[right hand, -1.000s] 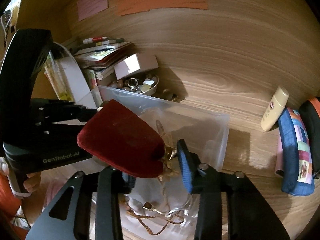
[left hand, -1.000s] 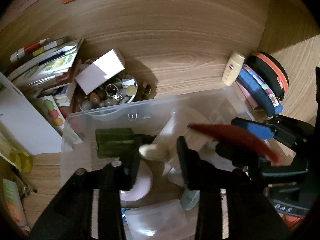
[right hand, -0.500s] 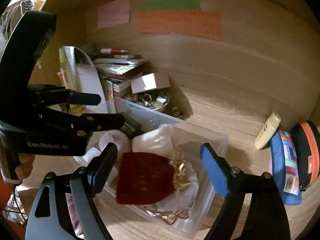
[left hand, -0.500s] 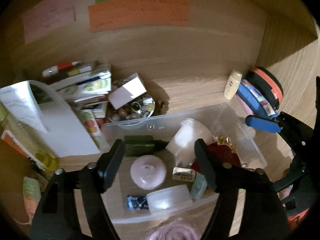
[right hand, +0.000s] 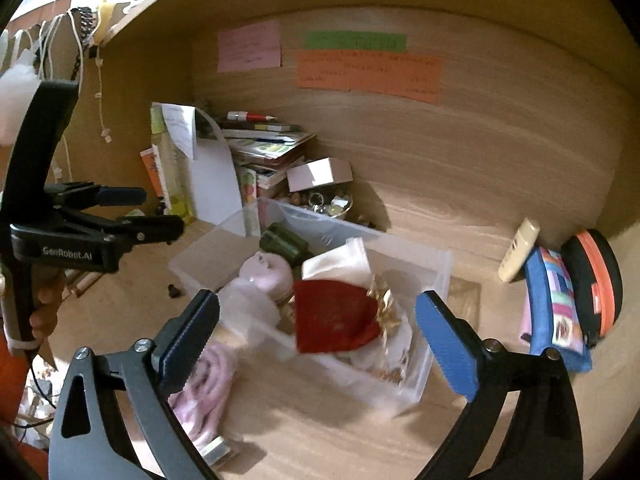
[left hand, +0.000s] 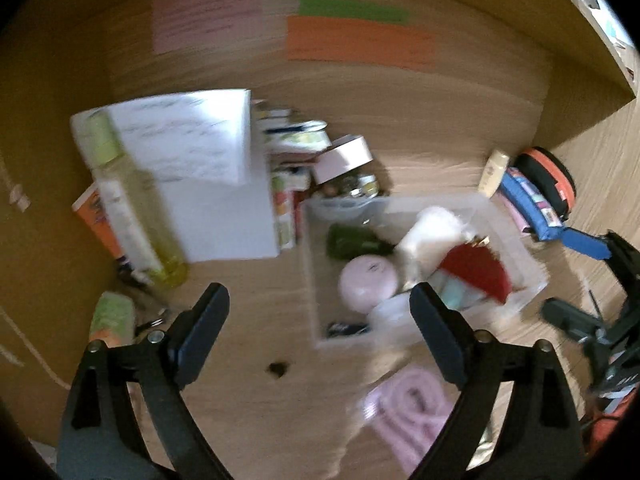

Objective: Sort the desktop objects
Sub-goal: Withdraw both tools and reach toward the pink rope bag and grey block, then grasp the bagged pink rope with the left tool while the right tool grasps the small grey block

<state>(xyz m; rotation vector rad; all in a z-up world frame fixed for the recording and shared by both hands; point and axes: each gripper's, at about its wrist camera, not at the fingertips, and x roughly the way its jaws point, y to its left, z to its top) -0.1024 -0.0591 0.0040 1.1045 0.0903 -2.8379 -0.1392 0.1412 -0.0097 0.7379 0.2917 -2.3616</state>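
The clear plastic bin (right hand: 420, 376) sits mid-desk, already holding the red velvet pouch (right hand: 332, 316), a pink round case (right hand: 266, 274), a dark green box (right hand: 282, 242) and a white packet (right hand: 340, 262). My left gripper (left hand: 316, 316) and right gripper (right hand: 316, 332) are both opening, jaws nearly at full spread, nothing between them. I judge this a gap between picks. For the next one I'd choose a loose item standing clear of its neighbours, such as the cream tube (right hand: 518, 250) leaning by the blue pouch (right hand: 554, 308), and approach with the fingers either side of its narrow body. The left view is smeared by motion, so the small dark speck (left hand: 279, 368) on the desk is unreadable. The pink cloth (right hand: 208, 384) is partly behind a finger, and the dish of trinkets (right hand: 330, 204) is too small to sort out.
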